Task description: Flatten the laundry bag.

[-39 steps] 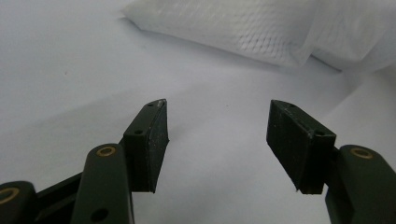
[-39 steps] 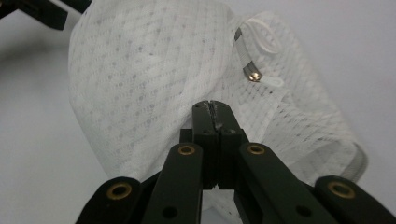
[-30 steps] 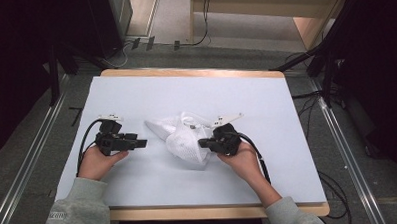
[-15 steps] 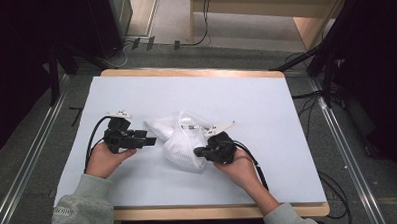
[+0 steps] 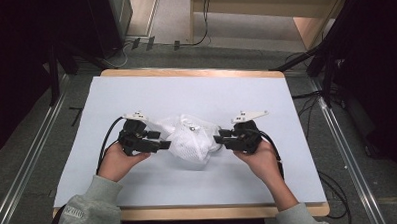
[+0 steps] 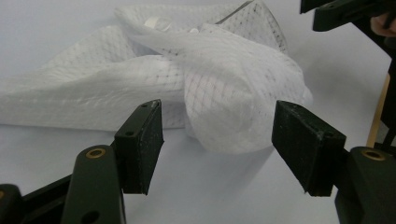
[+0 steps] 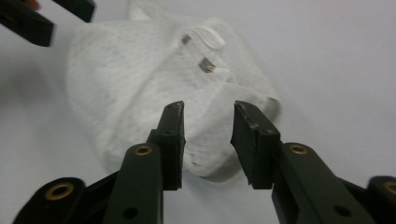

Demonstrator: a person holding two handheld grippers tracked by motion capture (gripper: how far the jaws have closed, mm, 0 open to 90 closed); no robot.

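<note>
White mesh bag (image 5: pixel 190 142), crumpled (small metal fitting visible on its upper fold), lay near the middle of the pale blue table (image 5: pixel 196 94), between the two grippers. Left gripper (image 5: pixel 160 144) held just beside the bag's left edge, jaws spread wide, having just opened further, nothing pressed between the pads. Right gripper (image 5: pixel 218 139) at the bag's right edge, jaws just opened to a narrow gap, mesh lying ahead of the pads and not pinched.
</note>
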